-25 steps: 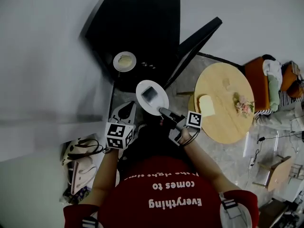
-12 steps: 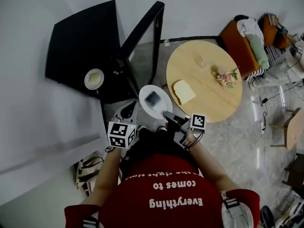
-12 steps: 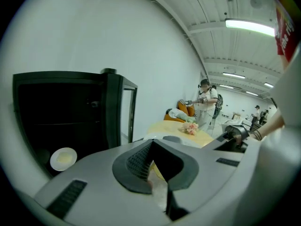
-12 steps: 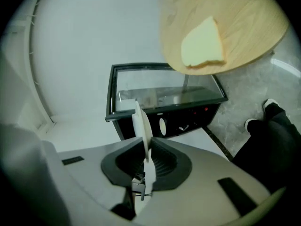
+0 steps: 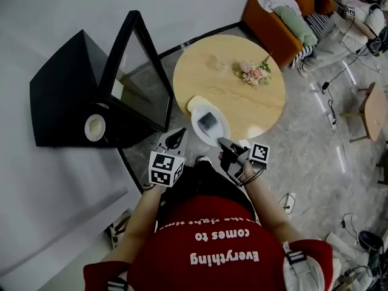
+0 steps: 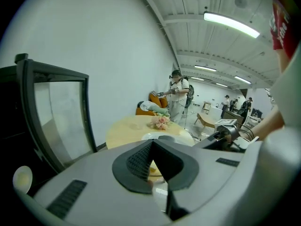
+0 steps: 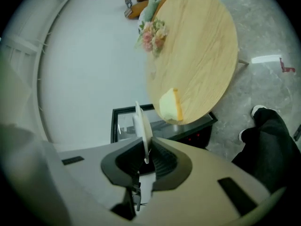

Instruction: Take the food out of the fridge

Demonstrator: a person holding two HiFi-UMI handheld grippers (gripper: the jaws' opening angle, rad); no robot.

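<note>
— What are our grippers holding?
— Our right gripper (image 7: 145, 149) is clamped on the rim of the white plate (image 5: 210, 125). Our left gripper (image 6: 151, 147) is pressed shut on nothing, just short of the round table (image 5: 242, 99).
— And the food?
— The dark piece (image 5: 208, 121) lies on that plate, over the table's near edge, partly covering a bread slice (image 7: 170, 105). The open fridge (image 5: 60, 96) stands to the table's left, holding a second plate (image 5: 95, 127).
</note>
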